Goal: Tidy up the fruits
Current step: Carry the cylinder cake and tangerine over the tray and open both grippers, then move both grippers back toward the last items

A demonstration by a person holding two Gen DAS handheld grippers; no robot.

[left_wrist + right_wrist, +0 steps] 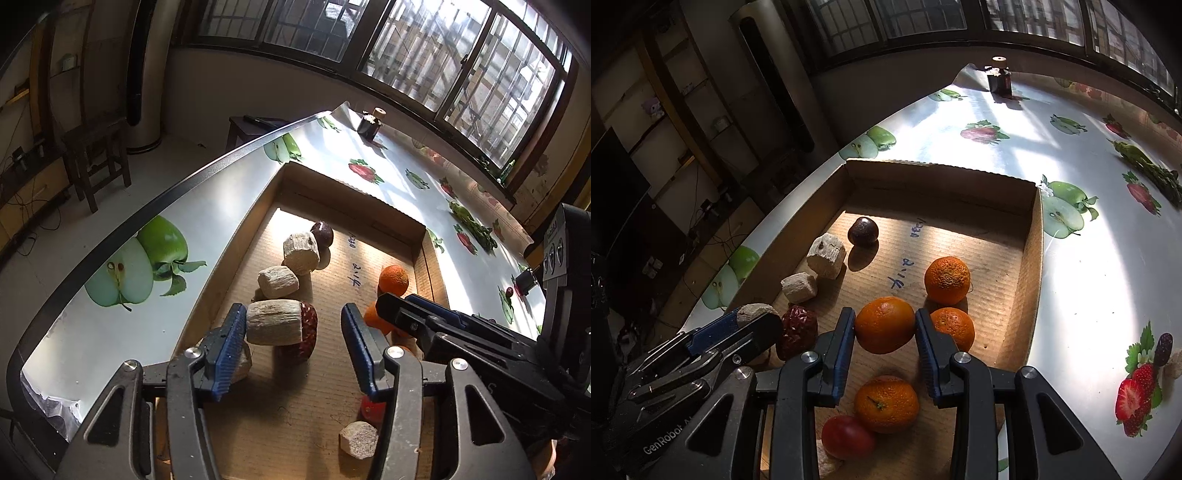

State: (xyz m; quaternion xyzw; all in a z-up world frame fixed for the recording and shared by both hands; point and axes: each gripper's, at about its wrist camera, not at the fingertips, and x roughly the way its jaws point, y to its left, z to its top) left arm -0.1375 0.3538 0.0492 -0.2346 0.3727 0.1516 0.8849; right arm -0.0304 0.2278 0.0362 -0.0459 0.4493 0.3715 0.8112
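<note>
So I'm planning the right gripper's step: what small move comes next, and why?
Probably open the right gripper and lift clear: its pads press an orange that seems set down among the other oranges in the cardboard box.

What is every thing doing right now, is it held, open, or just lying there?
Left gripper: open, beige chunk touching one finger.
Right gripper: shut on orange.
Other oranges: lying in the box.
Red date: lying loose.
Cardboard box: open, no lid.

Fruit-print tablecloth (1015,155) — dark bottle (1000,79), wooden stool (98,158)
</note>
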